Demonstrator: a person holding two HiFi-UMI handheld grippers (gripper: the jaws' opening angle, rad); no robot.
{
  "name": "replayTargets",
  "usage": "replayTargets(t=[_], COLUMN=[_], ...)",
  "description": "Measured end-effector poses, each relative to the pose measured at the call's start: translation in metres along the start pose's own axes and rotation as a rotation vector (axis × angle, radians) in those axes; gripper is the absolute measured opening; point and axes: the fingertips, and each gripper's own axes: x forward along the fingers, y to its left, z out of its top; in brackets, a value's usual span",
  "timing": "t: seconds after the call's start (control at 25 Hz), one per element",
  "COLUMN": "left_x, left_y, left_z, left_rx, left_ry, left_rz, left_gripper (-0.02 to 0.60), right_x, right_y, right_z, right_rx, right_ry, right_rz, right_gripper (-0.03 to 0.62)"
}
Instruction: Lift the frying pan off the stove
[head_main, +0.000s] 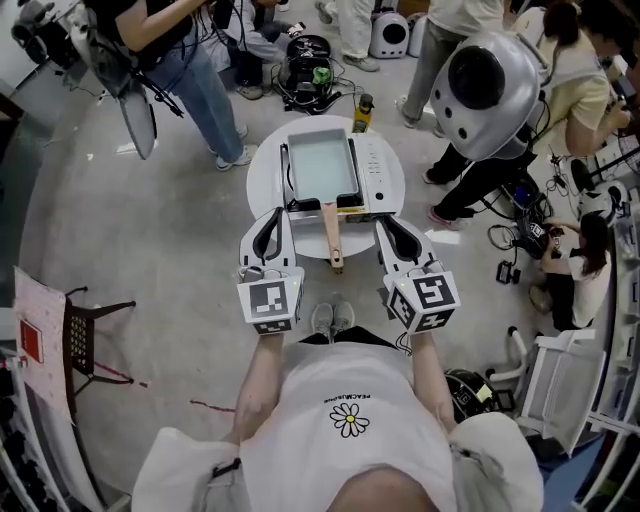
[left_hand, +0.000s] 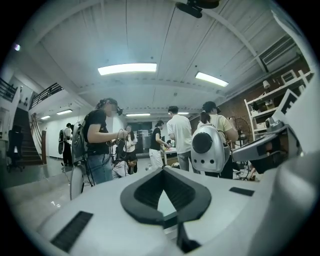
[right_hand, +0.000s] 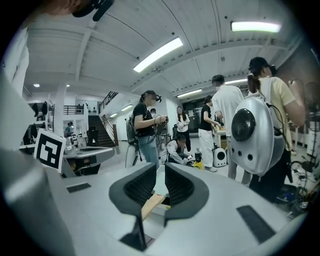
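My left gripper (head_main: 274, 214) has its jaws closed tip to tip on nothing. My right gripper (head_main: 386, 224) shows a narrow slit between its jaws and is also empty. The frying pan (head_main: 322, 165) sits on the white stove (head_main: 373, 170). Its wooden handle (head_main: 331, 235) points back at me between the two grippers, and neither touches it. The stove stands on a round white table (head_main: 262, 180) on a grey floor (head_main: 150, 260), with people (head_main: 190, 70) standing about beyond it. My forearms (head_main: 262, 375) reach forward side by side, grippers roughly level and aimed at the table.
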Motion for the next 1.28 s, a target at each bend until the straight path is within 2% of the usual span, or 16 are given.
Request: replayTargets(t=[0.2,0.4,0.52,0.64,0.92,1.28], left_x=[0.001,0.002,0.006,0.011,0.016,0.027], left_y=[0.001,0.002,0.003,0.004,0.008,0.014], left_z=[0.0,-0.003,-0.009,-0.019,-0.031,-0.05], left_rx=[0.014,0.021,0.022,0.019,0.01,-0.017], left_ry=[0.007,0.023,0.038,0.063,0.107,0.15], left_rz=[0.018,0.037,0.045,0.054,0.081,0.107], left_gripper=[-0.002,-0.002,-0.002,-0.002,-0.002,-0.002], right_x=[0.017,0.036,0.05,0.067,0.097,0.124], right_y=[-0.005,-0.01,-0.013,-0.015,-0.009,0.001], right_z=[0.016,0.012,0.002,-0.016,-0.08,-0.134], right_rx=[0.03,0.12,0.191,0.274,0.541,0.908], right_ry=[-0.017,0.021,0.062,0.12,0.358,0.509], right_rz=[0.059,0.127,0.164,0.204,0.372,0.5], right_gripper=[0.117,0.307,0.367,0.374,0.374,0.371])
